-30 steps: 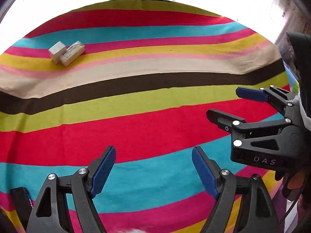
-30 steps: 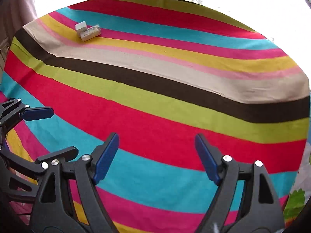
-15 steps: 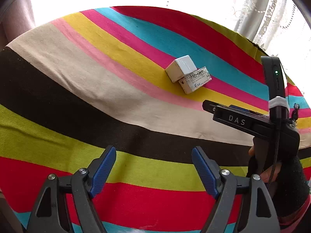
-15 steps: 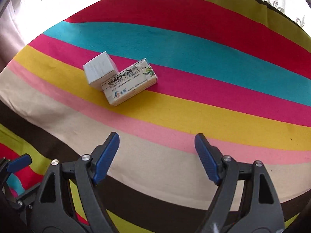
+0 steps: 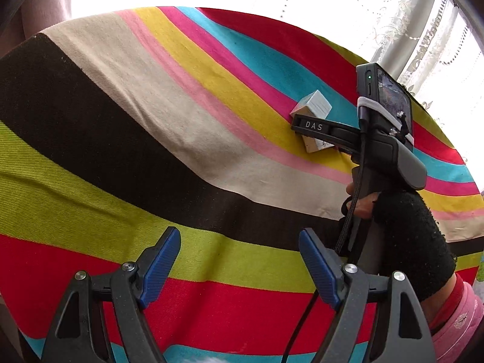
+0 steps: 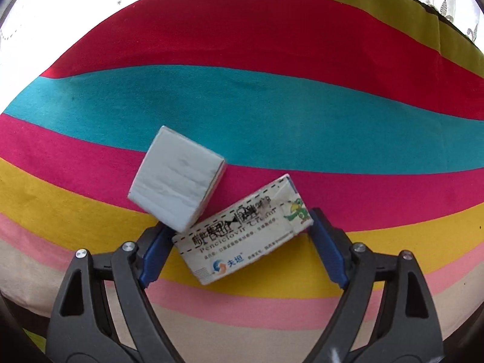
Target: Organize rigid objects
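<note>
A flat white medicine box (image 6: 242,233) with printed text lies on the striped cloth, next to a plain white cube box (image 6: 177,178) that touches its left corner. My right gripper (image 6: 239,248) is open, its blue pads on either side of the medicine box, not pressing it. In the left wrist view the right gripper (image 5: 314,127) covers most of the medicine box (image 5: 314,145); the cube box (image 5: 313,107) shows behind it. My left gripper (image 5: 239,266) is open and empty, low over the green and red stripes.
A striped cloth (image 5: 151,121) covers the whole surface. A bright window with lace curtains (image 5: 423,39) lies beyond the far edge. A gloved hand (image 5: 405,227) holds the right gripper's handle.
My right gripper has moved forward to the two boxes and now straddles the medicine box. The left wrist view has swung so the boxes sit at its right.
</note>
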The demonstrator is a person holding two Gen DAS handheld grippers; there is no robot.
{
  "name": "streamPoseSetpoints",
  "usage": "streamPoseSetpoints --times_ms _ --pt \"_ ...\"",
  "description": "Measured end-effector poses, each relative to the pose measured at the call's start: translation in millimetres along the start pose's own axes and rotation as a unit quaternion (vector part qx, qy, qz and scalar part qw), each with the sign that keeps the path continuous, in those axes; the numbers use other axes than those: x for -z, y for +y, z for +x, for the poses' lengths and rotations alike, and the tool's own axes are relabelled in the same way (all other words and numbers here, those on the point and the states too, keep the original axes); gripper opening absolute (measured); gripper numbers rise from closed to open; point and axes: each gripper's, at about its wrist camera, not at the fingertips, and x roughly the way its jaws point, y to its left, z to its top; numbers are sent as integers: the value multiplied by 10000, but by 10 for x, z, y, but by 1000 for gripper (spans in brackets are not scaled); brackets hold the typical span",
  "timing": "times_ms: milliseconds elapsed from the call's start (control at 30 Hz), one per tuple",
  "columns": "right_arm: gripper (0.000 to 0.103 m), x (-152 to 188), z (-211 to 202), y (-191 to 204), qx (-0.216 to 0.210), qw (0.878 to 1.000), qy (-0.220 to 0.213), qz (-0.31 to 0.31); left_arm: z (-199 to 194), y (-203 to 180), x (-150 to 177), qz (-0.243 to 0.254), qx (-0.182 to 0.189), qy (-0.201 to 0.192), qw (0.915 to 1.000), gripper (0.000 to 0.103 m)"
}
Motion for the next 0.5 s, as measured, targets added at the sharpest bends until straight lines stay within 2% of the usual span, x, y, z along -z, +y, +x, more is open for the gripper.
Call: streamPoseSetpoints --times_ms 100,233,500 --pt "82 139 -94 -244 40 9997 -125 -215 0 36 5 4 2 2 10000 81" --pt "82 232 -192 -625 -17 9998 -185 -67 11 -23 -9 90 20 15 10000 81" --pt "80 254 -105 -438 195 9972 1 -718 280 -499 -158 395 132 321 9986 82"
